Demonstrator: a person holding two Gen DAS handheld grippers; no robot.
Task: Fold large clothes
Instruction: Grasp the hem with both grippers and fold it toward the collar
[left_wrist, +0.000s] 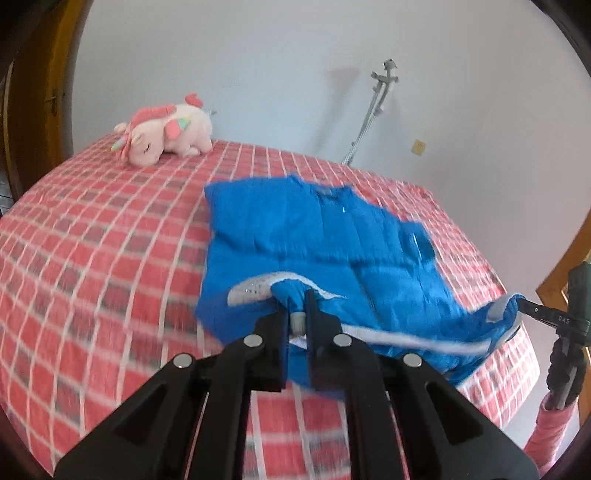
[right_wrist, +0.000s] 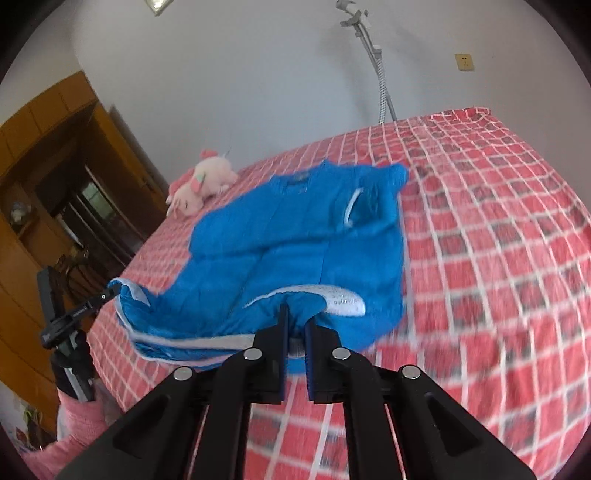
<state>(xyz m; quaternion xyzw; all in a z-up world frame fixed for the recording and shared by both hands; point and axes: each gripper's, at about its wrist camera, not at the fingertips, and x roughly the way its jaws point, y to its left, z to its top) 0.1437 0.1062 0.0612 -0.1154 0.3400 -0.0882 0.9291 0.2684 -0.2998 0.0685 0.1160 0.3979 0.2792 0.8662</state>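
A blue jacket (left_wrist: 314, 236) with a grey-white lining lies on the red checked bed (left_wrist: 110, 258), its near hem lifted. My left gripper (left_wrist: 297, 306) is shut on the hem's left corner. My right gripper (right_wrist: 295, 325) is shut on the hem's right corner, and it shows at the right edge of the left wrist view (left_wrist: 524, 306). The jacket (right_wrist: 295, 229) spreads away from both grippers, with the hem stretched between them above the bed (right_wrist: 498, 258). The left gripper also shows at the left of the right wrist view (right_wrist: 110, 291).
A pink plush toy (left_wrist: 162, 136) lies at the bed's far left corner, beyond the jacket. A white wall with a metal hose fitting (left_wrist: 380, 88) stands behind the bed. A wooden wardrobe and doorway (right_wrist: 55, 166) are to the left.
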